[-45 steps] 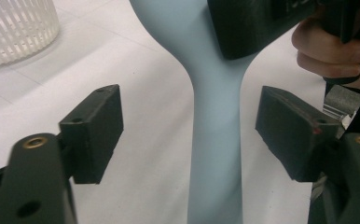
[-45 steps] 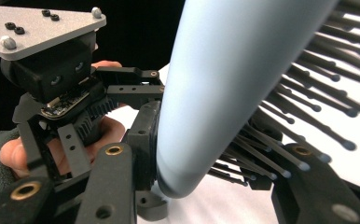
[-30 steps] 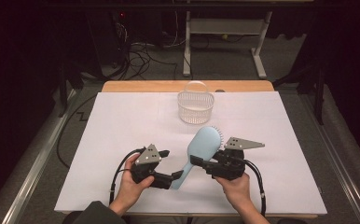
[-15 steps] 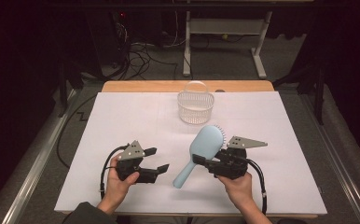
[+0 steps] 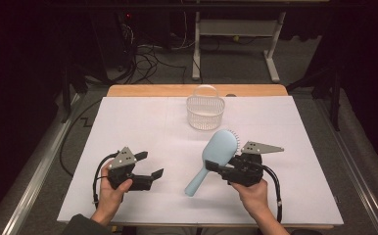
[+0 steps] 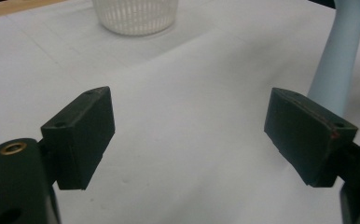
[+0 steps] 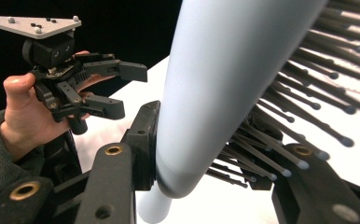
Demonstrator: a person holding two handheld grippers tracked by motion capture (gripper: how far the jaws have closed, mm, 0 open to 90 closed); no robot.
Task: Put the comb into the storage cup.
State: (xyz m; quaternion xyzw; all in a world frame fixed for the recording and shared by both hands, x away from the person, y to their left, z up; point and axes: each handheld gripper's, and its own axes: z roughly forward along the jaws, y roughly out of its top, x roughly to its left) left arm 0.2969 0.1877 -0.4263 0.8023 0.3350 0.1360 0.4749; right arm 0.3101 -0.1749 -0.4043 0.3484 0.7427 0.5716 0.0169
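A light blue hairbrush [image 5: 220, 147] is held off the white sheet with its handle pointing down-left. My right gripper [image 5: 214, 169] is shut on it where the handle meets the head. In the right gripper view the brush [image 7: 225, 79] sits between the jaws, bristles to the right. My left gripper [image 5: 151, 164] hovers to the left of the handle, apart from it. Its jaws have just been opening and nothing is between them. The left gripper view shows the gripper [image 6: 190, 130] wide open, with the handle [image 6: 339, 60] beyond its right jaw.
A small white slatted basket [image 5: 205, 111] with a handle stands at the back middle of the white sheet [image 5: 143, 122]. Beyond it runs the wooden table edge [image 5: 153, 90]. Cables and a white metal frame lie on the dark floor behind.
My left gripper has drawn away to the left from the brush handle and stands apart from it. The right gripper and the brush have stayed in place.
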